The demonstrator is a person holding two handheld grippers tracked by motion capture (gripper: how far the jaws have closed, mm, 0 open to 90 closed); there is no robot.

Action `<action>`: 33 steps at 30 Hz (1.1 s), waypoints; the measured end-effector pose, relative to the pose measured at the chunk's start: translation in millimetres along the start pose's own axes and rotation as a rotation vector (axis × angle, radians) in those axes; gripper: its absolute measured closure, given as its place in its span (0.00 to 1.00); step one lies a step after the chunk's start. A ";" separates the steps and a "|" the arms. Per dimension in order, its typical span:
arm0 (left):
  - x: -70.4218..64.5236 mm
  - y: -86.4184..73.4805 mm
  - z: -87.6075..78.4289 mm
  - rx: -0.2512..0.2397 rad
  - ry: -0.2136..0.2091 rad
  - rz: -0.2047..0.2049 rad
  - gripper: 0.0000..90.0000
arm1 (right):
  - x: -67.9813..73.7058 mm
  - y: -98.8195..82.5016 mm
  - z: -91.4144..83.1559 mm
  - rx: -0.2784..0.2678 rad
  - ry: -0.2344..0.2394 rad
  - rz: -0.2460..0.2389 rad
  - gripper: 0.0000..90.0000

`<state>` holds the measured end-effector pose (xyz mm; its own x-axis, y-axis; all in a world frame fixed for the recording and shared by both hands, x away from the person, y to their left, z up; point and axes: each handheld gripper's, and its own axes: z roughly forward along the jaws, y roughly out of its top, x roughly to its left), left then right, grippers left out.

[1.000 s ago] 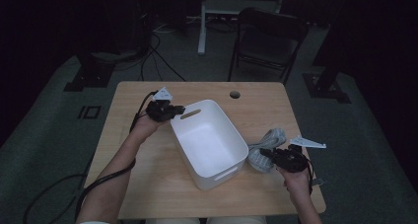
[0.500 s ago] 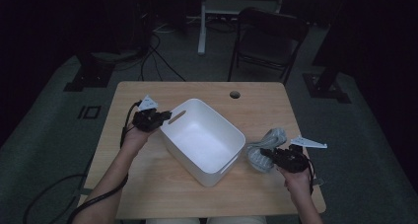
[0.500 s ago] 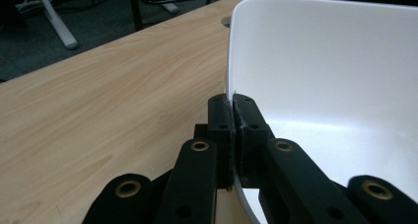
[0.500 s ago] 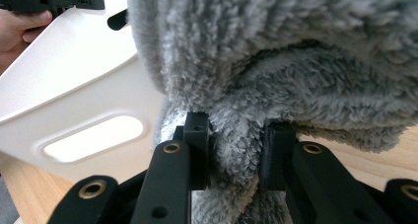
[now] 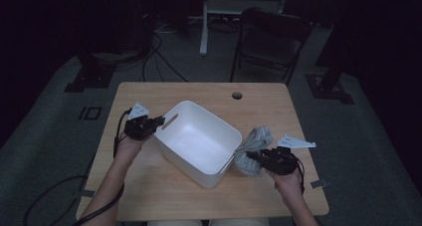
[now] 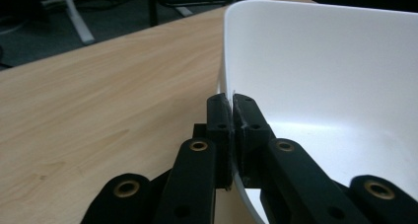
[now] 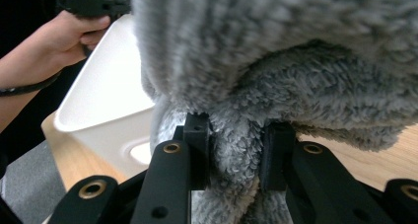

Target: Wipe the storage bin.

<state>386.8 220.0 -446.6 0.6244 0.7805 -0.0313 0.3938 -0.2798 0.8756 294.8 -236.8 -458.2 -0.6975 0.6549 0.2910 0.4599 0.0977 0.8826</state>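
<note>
White bin is pinched at its rim by left tool; grey towel, at its 3 o'clock, is pinched by right tool. Loading remains undone.

A dim room around the light wooden table with rounded corners

We see a small round hole near the table's far edge. Just beyond that edge stands a black folding chair, and to its left a pale metal stand. The grey carpeted floor surrounds the table, with black cables trailing beyond its far left corner. Beyond the table the room falls into darkness.
</note>
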 end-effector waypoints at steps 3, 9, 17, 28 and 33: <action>1.5 -3.4 -3.2 0.004 -0.034 -0.013 0.93 | -2.5 0.7 11.2 0.012 -0.021 -0.003 0.79; -6.8 -10.1 -6.4 0.003 -0.004 0.013 0.89 | -6.8 0.7 29.2 0.015 -0.024 0.025 0.79; -17.5 -13.0 -5.8 -0.010 0.052 0.028 0.90 | -7.2 -0.1 29.1 -0.007 -0.024 0.026 0.79; -19.3 -16.3 -4.4 -0.040 0.063 0.012 0.88 | -14.6 -6.4 39.5 -0.001 -0.053 0.040 0.79; -19.9 -16.4 -4.3 -0.043 0.072 -0.005 0.88 | -18.6 -9.4 47.3 0.034 -0.080 0.033 0.79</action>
<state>365.1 211.5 -458.2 0.5716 0.8205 -0.0018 0.3661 -0.2531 0.8955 329.5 -214.5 -489.4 -0.6357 0.7162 0.2882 0.5015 0.0993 0.8594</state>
